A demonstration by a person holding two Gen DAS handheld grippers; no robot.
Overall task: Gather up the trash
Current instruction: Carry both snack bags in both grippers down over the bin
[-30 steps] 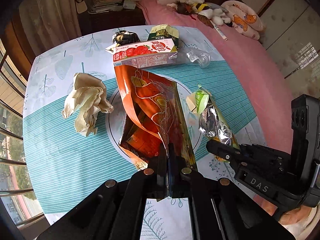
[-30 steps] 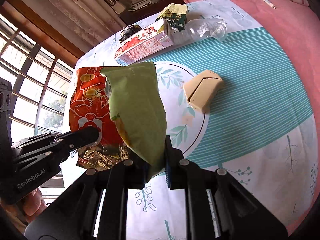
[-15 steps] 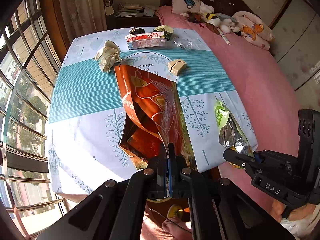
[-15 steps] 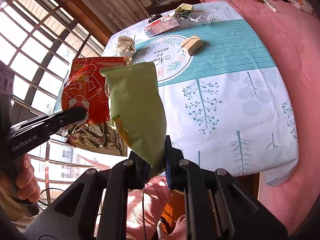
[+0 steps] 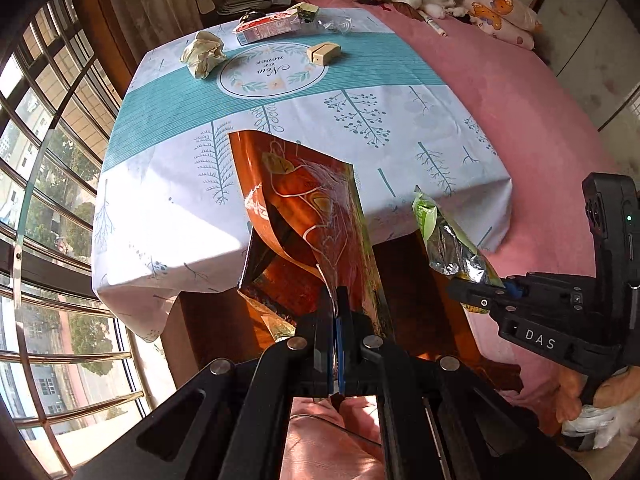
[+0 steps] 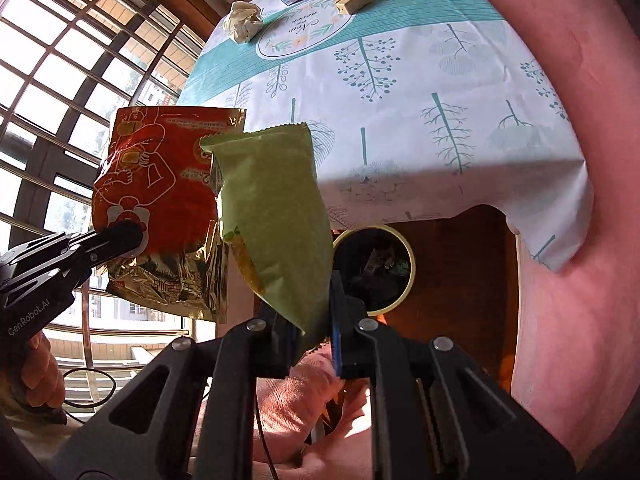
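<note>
Both grippers withdrawn off table [image 5: 280, 128]: left gripper [image 5: 337, 312] clamps red bag [image 5: 308, 216]; right gripper [image 6: 316, 320] clamps green bag [image 6: 272, 216]; bin [image 6: 408, 268] at 3 o'clock.

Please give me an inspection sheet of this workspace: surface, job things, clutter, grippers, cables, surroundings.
Surface: table under a white and teal tablecloth.
Job's things: orange snack bag and green snack bag, both held off the table; bin on the floor below.
Clutter: crumpled paper, red carton, beige box.
Grippers: left gripper shut on the orange bag; right gripper shut on the green bag.
Cables: one thin cable by the window.
Surroundings: pink bed, barred window.
</note>
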